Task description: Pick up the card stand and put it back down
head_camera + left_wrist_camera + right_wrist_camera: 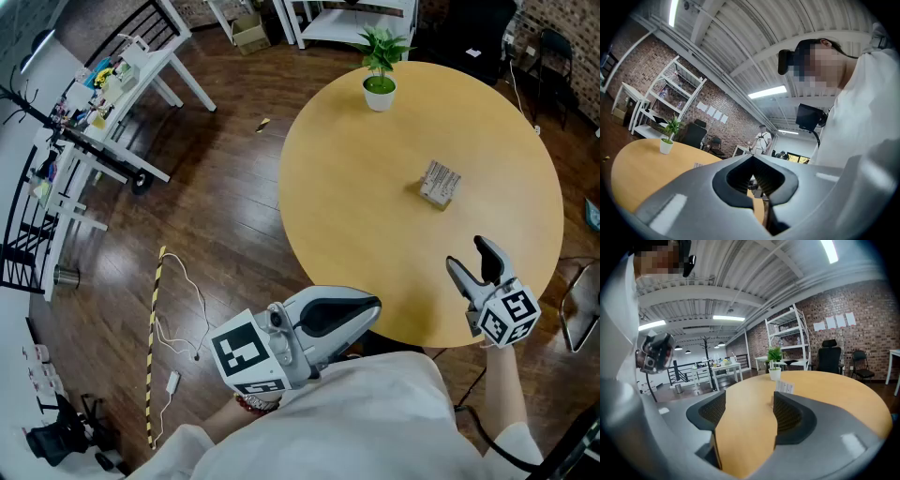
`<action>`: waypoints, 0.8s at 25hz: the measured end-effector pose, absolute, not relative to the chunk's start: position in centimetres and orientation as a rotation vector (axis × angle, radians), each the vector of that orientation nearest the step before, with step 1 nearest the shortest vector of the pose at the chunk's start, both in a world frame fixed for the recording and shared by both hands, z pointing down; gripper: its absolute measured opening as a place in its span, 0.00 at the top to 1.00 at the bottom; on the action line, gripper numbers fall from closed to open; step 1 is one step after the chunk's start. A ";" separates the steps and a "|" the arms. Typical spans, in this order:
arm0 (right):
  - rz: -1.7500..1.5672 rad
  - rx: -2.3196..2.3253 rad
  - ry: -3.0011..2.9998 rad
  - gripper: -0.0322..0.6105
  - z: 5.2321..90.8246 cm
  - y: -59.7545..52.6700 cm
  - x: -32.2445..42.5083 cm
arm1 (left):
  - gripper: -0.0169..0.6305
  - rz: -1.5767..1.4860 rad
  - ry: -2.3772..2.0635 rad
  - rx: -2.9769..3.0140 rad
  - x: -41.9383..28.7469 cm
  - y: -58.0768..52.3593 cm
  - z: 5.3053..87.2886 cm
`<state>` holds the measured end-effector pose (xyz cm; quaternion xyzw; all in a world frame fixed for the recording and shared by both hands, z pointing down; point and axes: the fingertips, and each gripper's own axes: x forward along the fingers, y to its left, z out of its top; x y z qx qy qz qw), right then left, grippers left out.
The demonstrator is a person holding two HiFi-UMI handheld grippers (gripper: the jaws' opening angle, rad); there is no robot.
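The card stand (439, 184), a small clear holder with a printed card, stands upright on the round wooden table (356, 216), right of its middle. In the right gripper view the card stand (785, 387) shows ahead, just past the right jaw tip. My right gripper (468, 254) hovers over the table's near right edge, a short way from the stand, open with nothing between its fingers. My left gripper (373, 307) is held at the table's near edge close to the person's body, its jaw tips touching, shut and empty. A sliver of the card stand (697, 165) also shows in the left gripper view.
A small potted plant (380, 89) in a white pot stands at the table's far edge. White desks with clutter (112, 84) line the left, and cables and a striped strip (155, 328) lie on the wooden floor. A person (763, 139) stands far off.
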<state>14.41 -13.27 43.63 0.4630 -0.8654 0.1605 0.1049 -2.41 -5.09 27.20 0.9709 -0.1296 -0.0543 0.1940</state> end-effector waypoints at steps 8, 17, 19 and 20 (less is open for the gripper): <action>0.567 1.178 -2.409 0.43 54.0 -27.5 18.3 | 0.97 -0.057 -0.327 2.740 3.2 -14.1 28.9; 0.521 1.002 -2.500 0.51 58.8 -33.9 15.4 | 0.97 0.025 -0.439 2.635 5.2 -19.5 34.9; 0.526 0.969 -2.513 0.52 60.1 -34.5 14.4 | 0.97 0.043 -0.460 2.601 5.2 -20.3 36.3; 0.532 0.965 -2.517 0.53 60.6 -34.9 14.2 | 0.97 0.046 -0.469 2.587 5.3 -20.7 36.9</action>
